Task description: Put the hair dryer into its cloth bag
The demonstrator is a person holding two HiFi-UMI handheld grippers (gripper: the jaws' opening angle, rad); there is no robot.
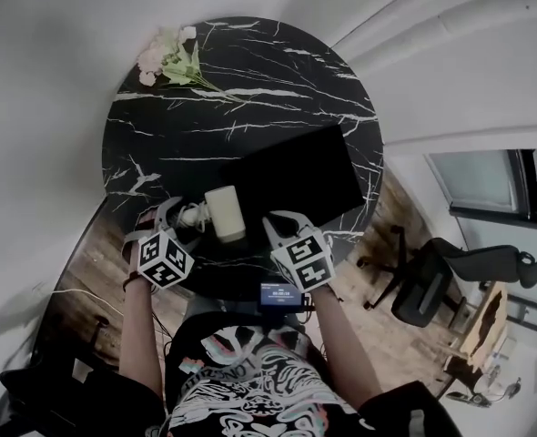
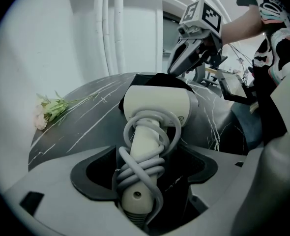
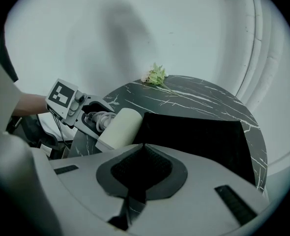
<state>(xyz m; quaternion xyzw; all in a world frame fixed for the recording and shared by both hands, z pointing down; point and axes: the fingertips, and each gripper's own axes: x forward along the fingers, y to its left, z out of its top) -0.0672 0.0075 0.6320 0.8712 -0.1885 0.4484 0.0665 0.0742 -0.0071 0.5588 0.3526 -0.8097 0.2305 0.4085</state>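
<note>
Starting closest in: the left gripper [image 2: 145, 166] is clamping tight on the handle of the hair dryer [image 1: 224, 213], with the cord [image 2: 144, 162] wound round the handle sitting between the jaws too. In the head view the cream barrel is sticking out at about 3 o'clock from that gripper, hovering over the near rim of the table [image 1: 250, 89]. The right gripper [image 1: 282, 218] is sitting just beside it at 3 o'clock, jaws closed all the way and pinching the near edge of the cloth bag [image 1: 300, 180], which is peaking up a little at the jaw tips. The barrel is sitting right up against the bag's near-left corner; I can't tell if it's going inside.

Counting: one hair dryer, one black cloth bag, two grippers, one bunch of flowers [image 1: 170, 57], one small screen [image 1: 282, 294] by the near rim, one office chair [image 1: 441, 276].

The bag is lying flat around 4 o'clock from the table's centre, its far-right corner getting near the rim. The far half, from 9 round to 2 o'clock, is showing bare marble, with the flowers lying at the 11 o'clock edge. The chair is standing on the floor well off the table at 4 o'clock.
</note>
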